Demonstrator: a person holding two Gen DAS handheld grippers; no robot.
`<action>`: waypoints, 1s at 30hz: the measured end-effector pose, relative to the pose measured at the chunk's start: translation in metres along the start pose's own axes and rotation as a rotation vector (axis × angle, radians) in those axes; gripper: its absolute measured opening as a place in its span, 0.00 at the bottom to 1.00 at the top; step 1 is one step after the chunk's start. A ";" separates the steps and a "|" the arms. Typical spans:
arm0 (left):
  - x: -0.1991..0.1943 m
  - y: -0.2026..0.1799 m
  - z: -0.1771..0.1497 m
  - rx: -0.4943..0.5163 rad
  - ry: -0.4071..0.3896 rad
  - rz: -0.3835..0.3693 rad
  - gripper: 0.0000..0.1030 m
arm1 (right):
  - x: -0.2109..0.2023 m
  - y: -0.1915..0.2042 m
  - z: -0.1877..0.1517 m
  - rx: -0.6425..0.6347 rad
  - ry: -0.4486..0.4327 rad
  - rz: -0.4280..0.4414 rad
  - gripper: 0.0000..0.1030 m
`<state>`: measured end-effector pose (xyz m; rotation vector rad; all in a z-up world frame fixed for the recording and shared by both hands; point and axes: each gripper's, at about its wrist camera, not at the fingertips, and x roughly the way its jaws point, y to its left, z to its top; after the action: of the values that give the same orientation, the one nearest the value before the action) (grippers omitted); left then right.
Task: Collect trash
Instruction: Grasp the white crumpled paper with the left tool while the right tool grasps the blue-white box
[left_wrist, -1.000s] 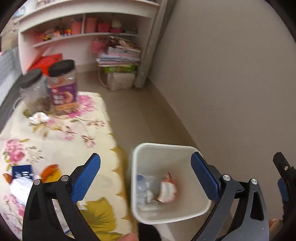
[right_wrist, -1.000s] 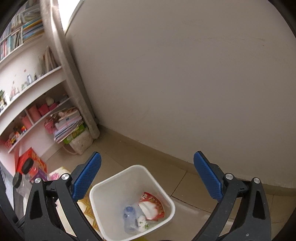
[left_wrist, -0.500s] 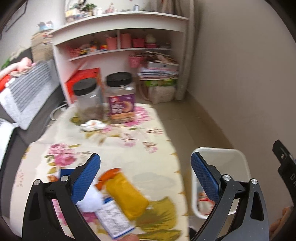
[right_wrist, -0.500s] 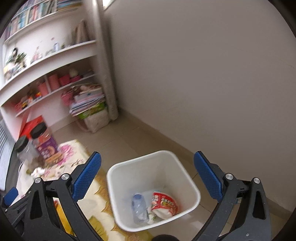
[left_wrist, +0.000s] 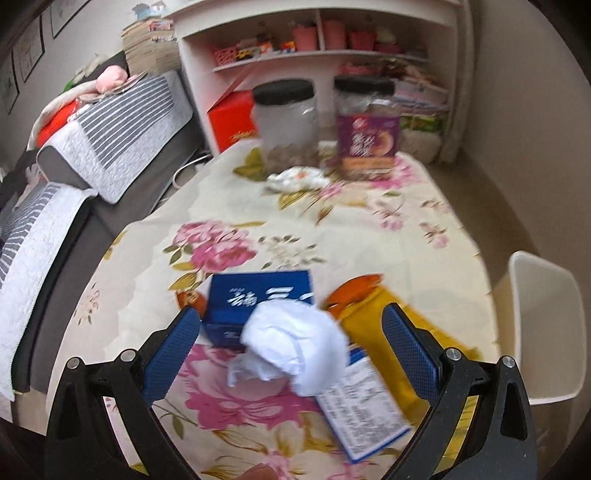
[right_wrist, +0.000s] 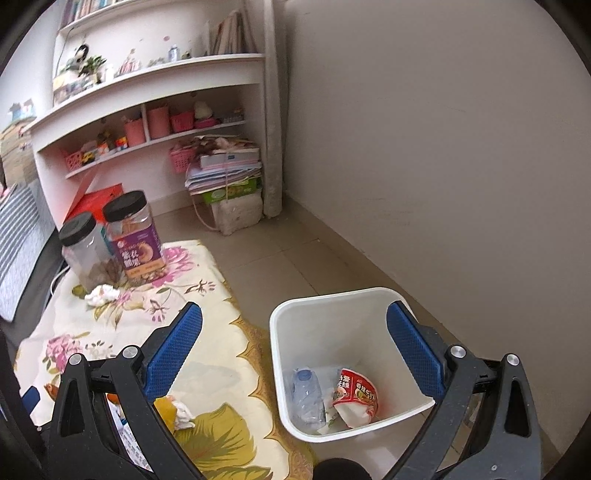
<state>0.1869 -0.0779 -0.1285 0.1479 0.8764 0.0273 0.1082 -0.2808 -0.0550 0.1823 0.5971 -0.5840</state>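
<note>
Jaws of the left gripper (left_wrist: 291, 354) are held apart around a crumpled tissue (left_wrist: 295, 350); the right gripper (right_wrist: 295, 350) is spread, empty, over the bin (right_wrist: 343, 314).

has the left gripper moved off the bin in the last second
Yes. The left gripper swung left, from the white bin to above the crumpled tissue on the floral table.
</note>
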 end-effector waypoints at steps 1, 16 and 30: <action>0.005 0.001 -0.001 0.001 0.012 0.004 0.93 | 0.001 0.004 -0.002 -0.010 0.006 0.001 0.93; 0.040 0.013 -0.014 0.063 0.160 -0.162 0.58 | 0.027 0.054 -0.018 -0.173 0.141 0.083 0.93; -0.008 0.149 -0.001 -0.056 0.073 -0.192 0.58 | 0.034 0.168 -0.109 -0.606 0.539 0.540 0.92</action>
<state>0.1863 0.0692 -0.1026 0.0101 0.9589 -0.1228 0.1738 -0.1228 -0.1644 -0.0816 1.1700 0.1971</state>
